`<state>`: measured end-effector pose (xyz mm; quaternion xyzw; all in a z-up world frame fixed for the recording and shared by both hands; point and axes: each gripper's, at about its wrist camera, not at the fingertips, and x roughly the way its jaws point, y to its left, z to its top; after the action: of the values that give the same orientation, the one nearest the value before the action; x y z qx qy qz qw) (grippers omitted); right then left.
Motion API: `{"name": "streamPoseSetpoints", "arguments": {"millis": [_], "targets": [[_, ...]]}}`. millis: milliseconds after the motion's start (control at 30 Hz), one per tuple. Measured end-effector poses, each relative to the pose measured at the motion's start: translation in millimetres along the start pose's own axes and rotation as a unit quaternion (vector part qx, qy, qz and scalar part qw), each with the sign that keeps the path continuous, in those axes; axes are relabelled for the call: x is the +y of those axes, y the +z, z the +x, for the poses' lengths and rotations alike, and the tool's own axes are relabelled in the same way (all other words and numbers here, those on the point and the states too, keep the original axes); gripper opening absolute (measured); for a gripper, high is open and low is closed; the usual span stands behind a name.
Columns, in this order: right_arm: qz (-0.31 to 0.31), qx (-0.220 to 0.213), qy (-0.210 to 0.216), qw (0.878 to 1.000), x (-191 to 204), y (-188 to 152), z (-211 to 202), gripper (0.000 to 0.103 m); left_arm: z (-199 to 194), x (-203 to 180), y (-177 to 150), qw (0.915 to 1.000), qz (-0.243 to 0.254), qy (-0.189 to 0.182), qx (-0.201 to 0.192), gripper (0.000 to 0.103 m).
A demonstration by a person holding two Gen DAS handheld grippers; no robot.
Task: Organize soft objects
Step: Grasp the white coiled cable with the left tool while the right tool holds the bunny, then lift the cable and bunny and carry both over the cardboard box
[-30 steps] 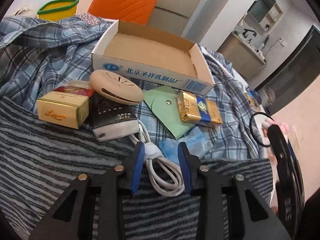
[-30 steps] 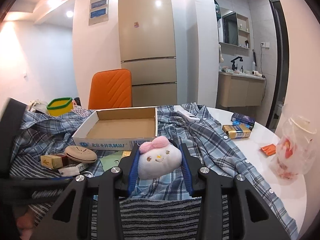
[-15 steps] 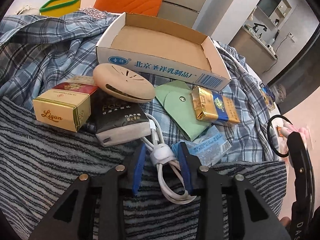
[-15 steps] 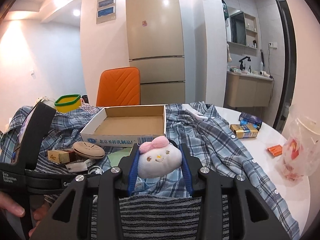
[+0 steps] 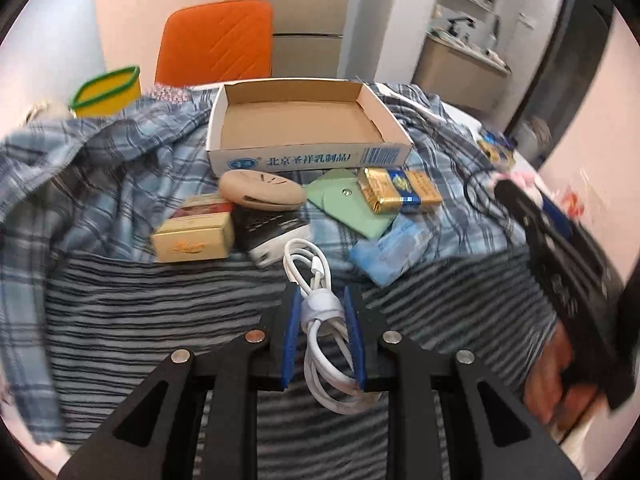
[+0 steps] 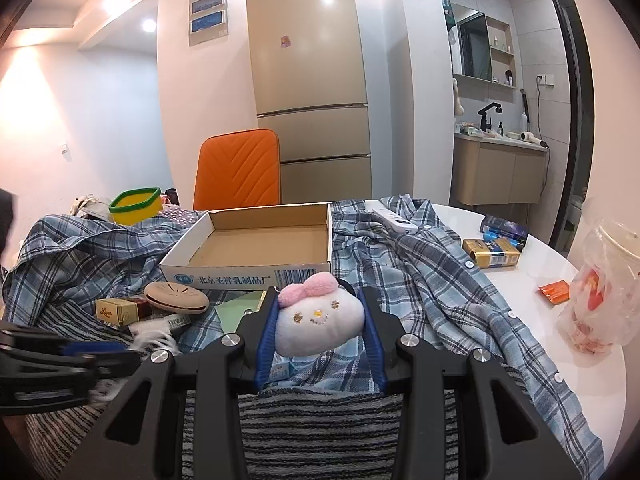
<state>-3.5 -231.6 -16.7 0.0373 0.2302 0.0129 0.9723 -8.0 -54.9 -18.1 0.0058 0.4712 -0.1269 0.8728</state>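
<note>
My left gripper (image 5: 320, 308) is shut on a coiled white cable (image 5: 320, 304) at its strap and holds it above the striped cloth (image 5: 140, 320). My right gripper (image 6: 318, 312) is shut on a white plush toy with a pink bow (image 6: 318, 318) and holds it above the plaid shirt (image 6: 420, 280). An open, empty cardboard box (image 5: 304, 128) sits beyond both; it also shows in the right wrist view (image 6: 256, 248). The right gripper's body shows at the right of the left wrist view (image 5: 568, 272).
In front of the box lie a beige oval case (image 5: 260, 192), a gold carton (image 5: 192, 236), a black tissue pack (image 5: 272, 232), a green pouch (image 5: 348, 208), a gold-blue packet (image 5: 400, 192) and a blue pack (image 5: 392, 248). An orange chair (image 6: 240, 172) stands behind. A plastic bag (image 6: 596, 288) lies right.
My left gripper has lifted the cable off the cloth and tilted up and back, so the box looks farther away. The right gripper still holds the plush and has shifted slightly.
</note>
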Motion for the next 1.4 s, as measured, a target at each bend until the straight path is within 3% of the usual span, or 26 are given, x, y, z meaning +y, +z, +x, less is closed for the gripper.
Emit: {"name": "streamPoseSetpoints", "arguments": {"millis": [67,167,233,433,667,967,1233,1400], "targets": [[0.0,0.0,0.0,1.0,0,0,0,0.04,-2,8,-5,0.9998,0.0,-0.011,0.018,0.021],[0.0,0.0,0.0,1.0,0,0,0,0.04,-1,12,-14,0.9993,0.024,0.026,0.012,0.021],[0.0,0.0,0.0,1.0,0,0,0,0.04,6,15,-18,0.9994,0.019,0.019,0.022,0.021],[0.002,0.002,0.0,1.0,-1,-1,0,0.04,16,26,-18,0.9997,-0.012,0.009,0.02,0.025],[-0.006,0.002,0.001,1.0,1,-1,0,0.04,19,17,-22,0.9993,0.019,0.031,-0.003,0.025],[-0.004,-0.006,0.004,1.0,4,-1,-3,0.04,-5,16,-35,0.9939,0.036,0.029,-0.1,0.022],[-0.025,-0.042,0.009,0.999,16,14,-24,0.04,-43,13,-12,0.9748,0.05,0.021,-0.216,0.021],[-0.045,-0.072,0.005,0.996,24,41,-38,0.04,-59,12,14,0.9569,0.062,0.018,-0.283,0.021]]}}
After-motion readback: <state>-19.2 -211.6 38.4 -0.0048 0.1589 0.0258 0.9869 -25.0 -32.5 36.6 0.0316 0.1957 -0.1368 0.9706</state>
